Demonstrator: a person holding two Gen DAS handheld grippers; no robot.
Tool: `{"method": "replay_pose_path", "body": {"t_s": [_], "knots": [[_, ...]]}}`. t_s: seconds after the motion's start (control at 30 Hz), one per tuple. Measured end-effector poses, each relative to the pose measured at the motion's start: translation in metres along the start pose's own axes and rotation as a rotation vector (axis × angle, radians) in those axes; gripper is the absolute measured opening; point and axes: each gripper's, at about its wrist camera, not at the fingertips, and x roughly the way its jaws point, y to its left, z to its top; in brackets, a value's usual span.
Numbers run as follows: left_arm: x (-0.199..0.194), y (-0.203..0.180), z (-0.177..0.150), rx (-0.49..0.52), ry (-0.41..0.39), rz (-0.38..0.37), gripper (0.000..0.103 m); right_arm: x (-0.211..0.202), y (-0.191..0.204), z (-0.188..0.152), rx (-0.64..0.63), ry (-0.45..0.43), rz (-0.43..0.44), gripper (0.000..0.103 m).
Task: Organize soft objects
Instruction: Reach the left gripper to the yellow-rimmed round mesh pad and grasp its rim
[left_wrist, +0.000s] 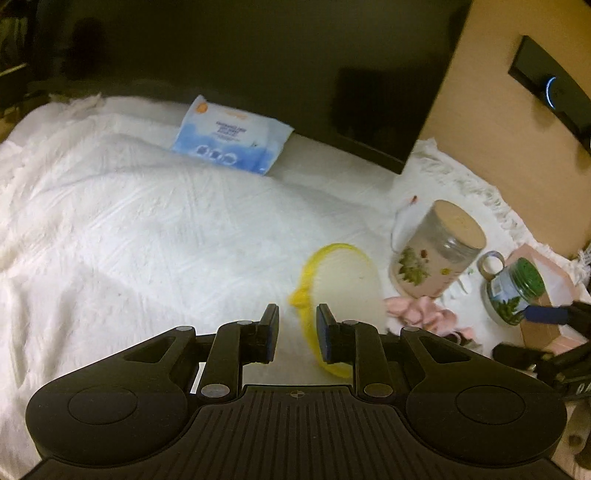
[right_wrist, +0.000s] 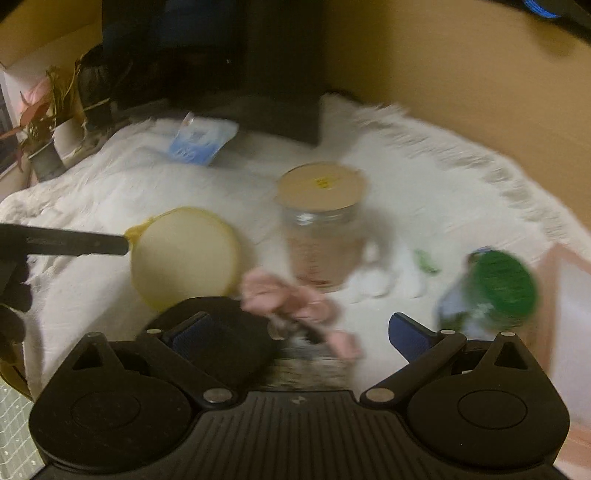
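Observation:
A round white pad with a yellow rim (left_wrist: 345, 286) lies on the white blanket (left_wrist: 147, 221). My left gripper (left_wrist: 297, 336) is open, with the pad's yellow edge between its fingers. In the right wrist view the pad (right_wrist: 184, 254) lies left of centre, and a left gripper finger (right_wrist: 74, 244) reaches its rim. A pink soft cloth (right_wrist: 291, 299) lies just ahead of my right gripper (right_wrist: 299, 332), which is open and empty. The cloth also shows in the left wrist view (left_wrist: 424, 314). The right wrist view is blurred.
A tall glass jar with a tan lid (left_wrist: 437, 249) and a smaller jar with a green lid (left_wrist: 515, 291) stand to the right. A blue wipes pack (left_wrist: 231, 134) lies at the back. A dark screen (left_wrist: 258, 55) stands behind. A potted plant (right_wrist: 44, 122) is far left.

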Motion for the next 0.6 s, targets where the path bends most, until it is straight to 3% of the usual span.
{"method": "replay_pose_path", "body": {"t_s": [0.07, 0.2, 0.43, 0.6], "knots": [[0.006, 0.010, 0.003, -0.017, 0.008, -0.044, 0.024, 0.008, 0.011, 0.001, -0.002, 0.023, 0.009, 0.089], [0.017, 0.016, 0.005, -0.043, 0.048, -0.141, 0.024, 0.020, 0.023, 0.002, -0.036, 0.059, 0.013, 0.084], [0.034, 0.007, -0.001, -0.016, 0.098, -0.186, 0.028, 0.042, 0.014, -0.007, 0.000, 0.121, -0.009, 0.082], [0.037, 0.007, -0.001, -0.011, 0.092, -0.158, 0.030, 0.030, 0.012, -0.007, 0.002, 0.087, 0.008, 0.082]]}}
